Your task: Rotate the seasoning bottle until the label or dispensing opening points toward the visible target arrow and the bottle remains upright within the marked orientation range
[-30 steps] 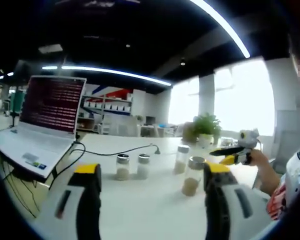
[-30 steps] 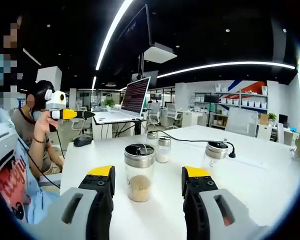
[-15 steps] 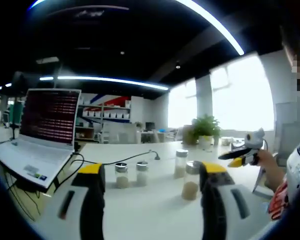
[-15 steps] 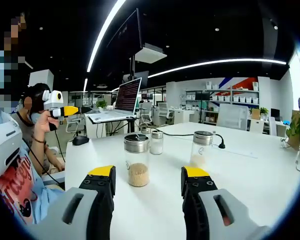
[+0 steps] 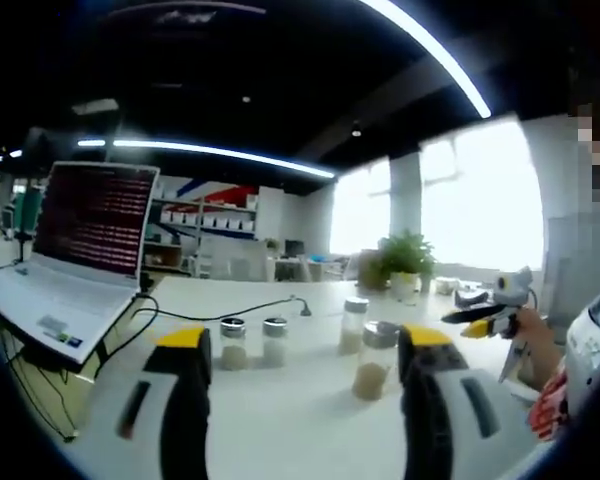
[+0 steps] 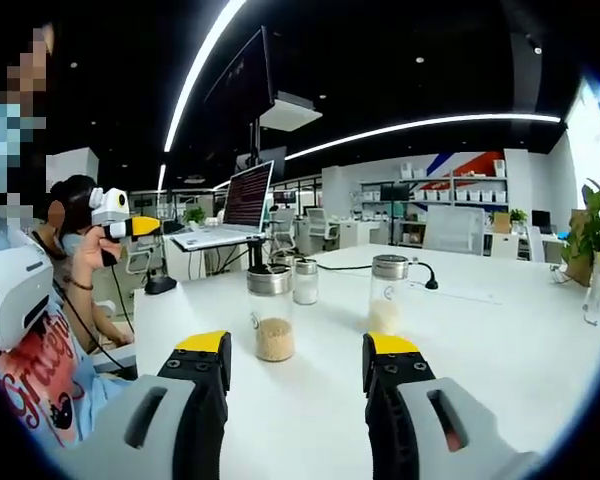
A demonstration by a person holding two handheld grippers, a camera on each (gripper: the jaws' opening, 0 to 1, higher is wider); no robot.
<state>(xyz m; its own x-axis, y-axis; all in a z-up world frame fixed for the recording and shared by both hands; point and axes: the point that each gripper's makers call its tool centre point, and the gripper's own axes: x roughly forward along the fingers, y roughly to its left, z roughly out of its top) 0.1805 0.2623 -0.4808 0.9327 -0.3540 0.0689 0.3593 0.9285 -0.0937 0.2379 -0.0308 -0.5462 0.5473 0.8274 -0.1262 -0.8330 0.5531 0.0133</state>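
Left gripper view: left gripper (image 5: 302,345) jaws spread wide, holding nothing, above white bench (image 5: 280,430). Seasoning bottle (image 5: 373,360) stands upright on bench, near right jaw. Three more bottles behind. Laptop (image 5: 75,240) at left.

Right gripper view: right gripper (image 6: 295,350) jaws spread wide, holding nothing. Seasoning bottle (image 6: 271,312) upright on bench (image 6: 480,380), ahead, closer to left jaw.
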